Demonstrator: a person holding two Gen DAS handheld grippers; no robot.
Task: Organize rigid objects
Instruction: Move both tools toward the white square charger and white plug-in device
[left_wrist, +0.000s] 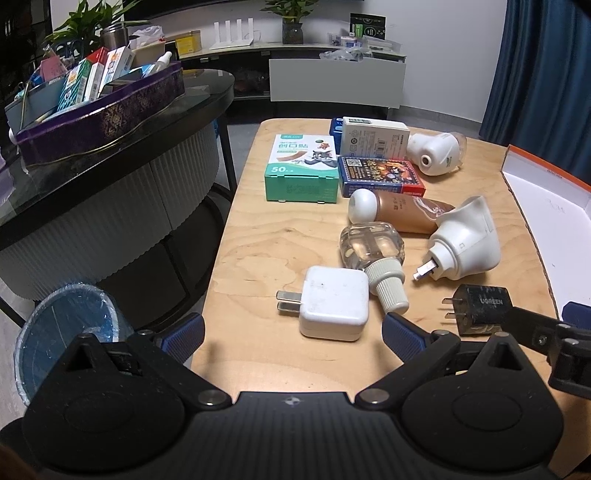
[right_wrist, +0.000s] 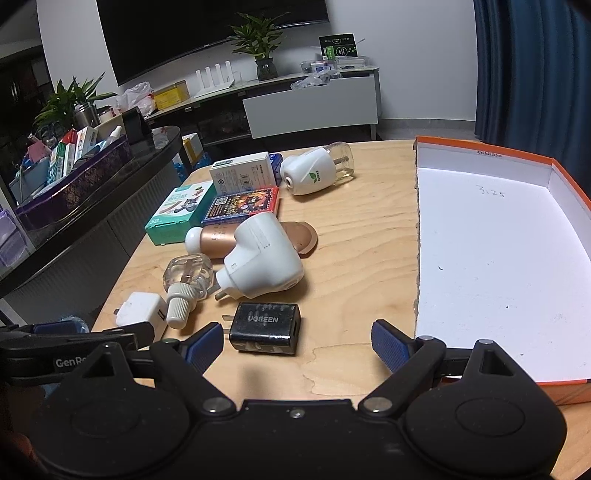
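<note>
We judge the sorting has not begun: the orange-rimmed box (right_wrist: 554, 177) sits empty at the right of the counter (right_wrist: 351, 236). Our left hand-held gripper (left_wrist: 293, 334) stands wide open, holding nothing, just before the white charger (left_wrist: 334, 308); our right hand-held gripper (right_wrist: 297, 341), equally open and empty, frames the black charger (right_wrist: 266, 326). Next we must advance, close on one, and carry it into the box. Both chargers are small, blocky, prongs pointing left.
</note>
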